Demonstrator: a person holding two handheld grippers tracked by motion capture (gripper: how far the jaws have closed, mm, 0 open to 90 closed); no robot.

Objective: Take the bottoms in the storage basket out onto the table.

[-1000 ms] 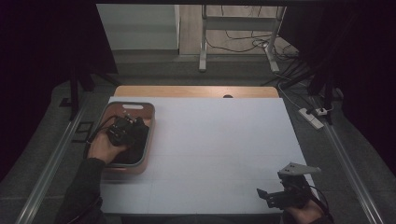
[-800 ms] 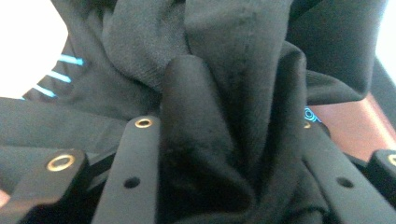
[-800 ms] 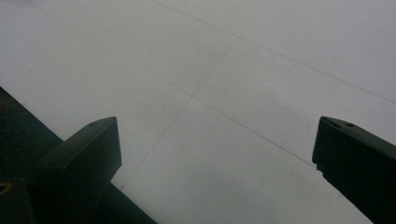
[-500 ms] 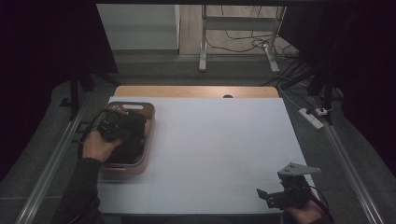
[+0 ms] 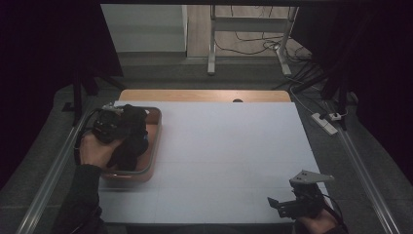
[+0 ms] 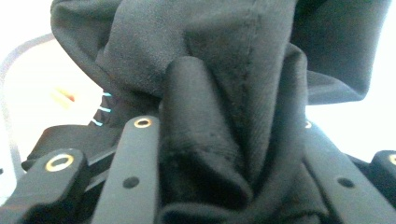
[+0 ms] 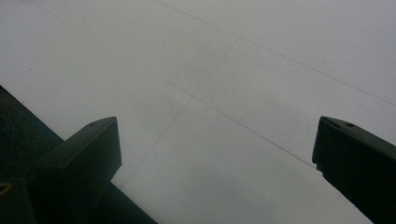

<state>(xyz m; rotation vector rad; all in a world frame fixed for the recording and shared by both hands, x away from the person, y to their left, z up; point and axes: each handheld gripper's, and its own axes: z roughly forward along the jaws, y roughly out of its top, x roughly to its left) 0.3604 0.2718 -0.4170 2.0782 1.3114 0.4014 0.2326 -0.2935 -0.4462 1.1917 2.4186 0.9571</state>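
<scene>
Left gripper (image 5: pixel 127 127) risen, clamping black cloth (image 5: pixel 131 141) above tray (image 5: pixel 155 141)

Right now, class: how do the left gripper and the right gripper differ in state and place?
The left gripper is shut on black cloth above the tray; the right gripper is open, holding nothing. The left is at the table's left side; the right at its near right corner. Both are hand-held, with black jaws.
</scene>
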